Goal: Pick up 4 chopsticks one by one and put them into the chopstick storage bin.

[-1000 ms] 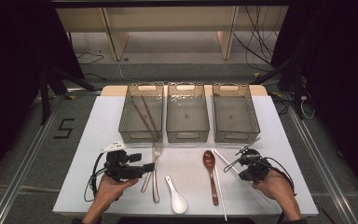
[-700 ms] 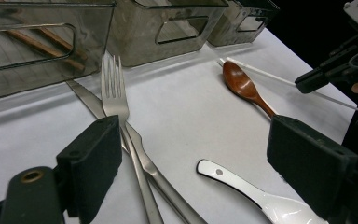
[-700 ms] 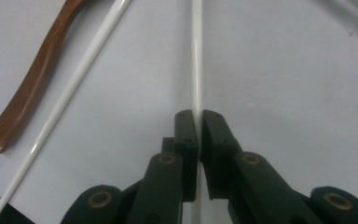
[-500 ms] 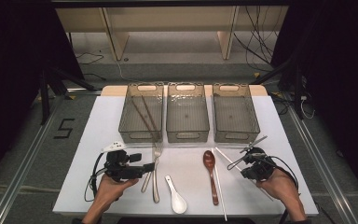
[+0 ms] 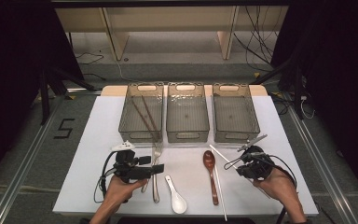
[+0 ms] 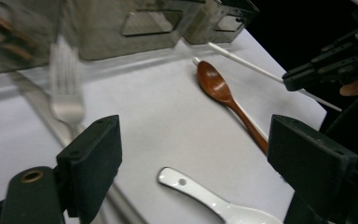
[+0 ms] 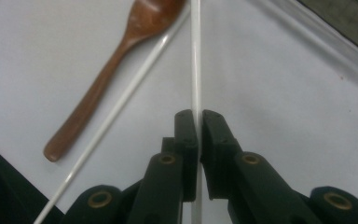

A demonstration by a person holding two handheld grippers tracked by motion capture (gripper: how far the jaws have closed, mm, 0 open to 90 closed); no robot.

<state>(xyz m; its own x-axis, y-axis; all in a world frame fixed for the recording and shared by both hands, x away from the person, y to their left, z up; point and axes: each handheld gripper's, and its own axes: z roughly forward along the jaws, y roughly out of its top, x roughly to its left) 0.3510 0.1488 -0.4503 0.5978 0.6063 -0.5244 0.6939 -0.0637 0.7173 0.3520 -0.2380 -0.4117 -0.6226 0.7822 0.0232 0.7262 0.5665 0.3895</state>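
- The white surface point(image 5: 98, 140) stands in a dark room and carries three clear bins in a row; the left bin point(image 5: 141, 113) holds brown chopsticks point(image 5: 145, 113).
- The right claw point(image 7: 197, 122) is clenched on one white chopstick point(image 7: 196, 56) and holds it raised near the right bin point(image 5: 234, 113).
- The left claw point(image 6: 193, 158) is released, its jaws wide apart above the white spoon point(image 6: 214, 203).
- Step in hand, as I judge: sorting this chopstick into a bin; the next move needs a carry over a bin's rim.
- The chopstick is thin, straight and smooth; its pair point(image 7: 121, 100) lies beside the wooden spoon point(image 7: 116, 60).
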